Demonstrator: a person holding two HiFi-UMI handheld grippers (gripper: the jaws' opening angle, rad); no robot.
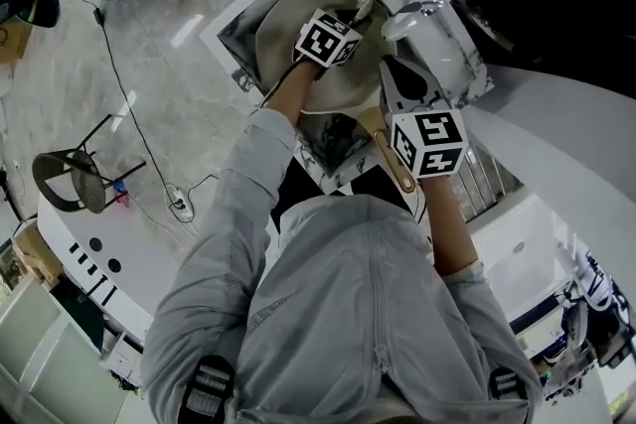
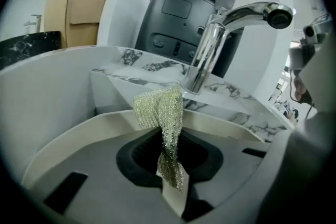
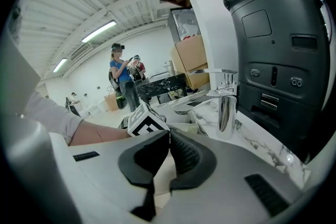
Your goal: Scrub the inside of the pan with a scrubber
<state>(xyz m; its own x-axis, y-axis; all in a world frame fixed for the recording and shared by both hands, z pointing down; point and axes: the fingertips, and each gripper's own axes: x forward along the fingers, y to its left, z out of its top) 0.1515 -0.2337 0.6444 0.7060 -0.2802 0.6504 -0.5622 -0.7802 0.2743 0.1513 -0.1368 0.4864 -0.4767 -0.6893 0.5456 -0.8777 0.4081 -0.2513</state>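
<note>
Gripping a gold mesh scrubber (image 2: 160, 113), the left hand-held gripper (image 2: 170, 176) has its jaws pinched shut on one end. The loose fold stands out past the tips, towards the faucet (image 2: 236, 16). From the head view, that hand-held gripper hangs right over the cream pan (image 1: 288, 25), which sits tilted in the marble sink (image 1: 227, 43) on the far side of the tabletop. The pan's handle (image 1: 393, 159) runs back near the person.

On the right, the right hand-held gripper (image 3: 167, 152) has its jaws nearly together on a pale strip. By its colour I take that to be the pan's edge, so this one looks like the steadying grip.

The call here is scrubbing, and the contact itself is out of sight under the marker cube. To do it well, lead with the free fold of mesh rather than the hard jaw tips. Press it flat to the pan's inside and work in overlapping circles from the middle out to the wall. The right side needs to stay firm so the pan doesn't swivel under the pressure. The pinch on the scrubber is at one end only, so a hard drag could tug it free.
</note>
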